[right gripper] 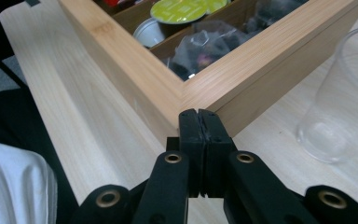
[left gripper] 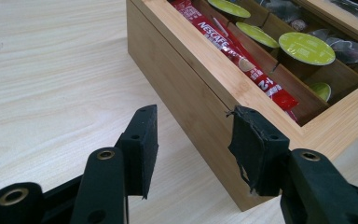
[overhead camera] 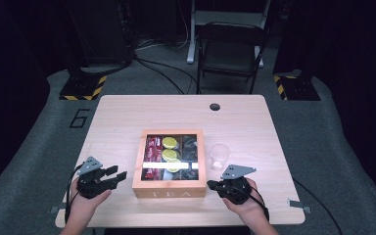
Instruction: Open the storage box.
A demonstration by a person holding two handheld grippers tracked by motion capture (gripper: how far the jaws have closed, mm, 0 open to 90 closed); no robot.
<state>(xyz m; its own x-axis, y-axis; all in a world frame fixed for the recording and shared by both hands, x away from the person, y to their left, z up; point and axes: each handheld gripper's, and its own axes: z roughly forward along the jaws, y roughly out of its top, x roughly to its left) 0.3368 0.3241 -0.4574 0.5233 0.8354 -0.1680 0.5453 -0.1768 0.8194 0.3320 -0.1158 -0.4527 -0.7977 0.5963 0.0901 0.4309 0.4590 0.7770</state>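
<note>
A wooden tea box (overhead camera: 169, 189) sits mid-table, with red sachets (overhead camera: 152, 149), green capsules (overhead camera: 170, 143) and dark tea bags (overhead camera: 189, 147) in its compartments and a streak of glare across its top. My left gripper (overhead camera: 117, 174) is just left of the box. In the left gripper view it (left gripper: 193, 140) is open and empty, its right pad (left gripper: 256, 154) close to the box wall (left gripper: 182, 79); sachets (left gripper: 233, 51) and capsules (left gripper: 306, 48) lie beyond. My right gripper (overhead camera: 209, 185) is shut on nothing at the box's front right corner (right gripper: 199, 116). A clear cup (overhead camera: 219, 155) stands right of the box.
In the right gripper view the cup (right gripper: 345, 107) stands close on the right, with the box rim (right gripper: 135, 70) straight ahead. The table's near edge runs just behind both hands. A cable hole (overhead camera: 215, 106) lies at the back of the table, and a chair (overhead camera: 230, 49) stands beyond it.
</note>
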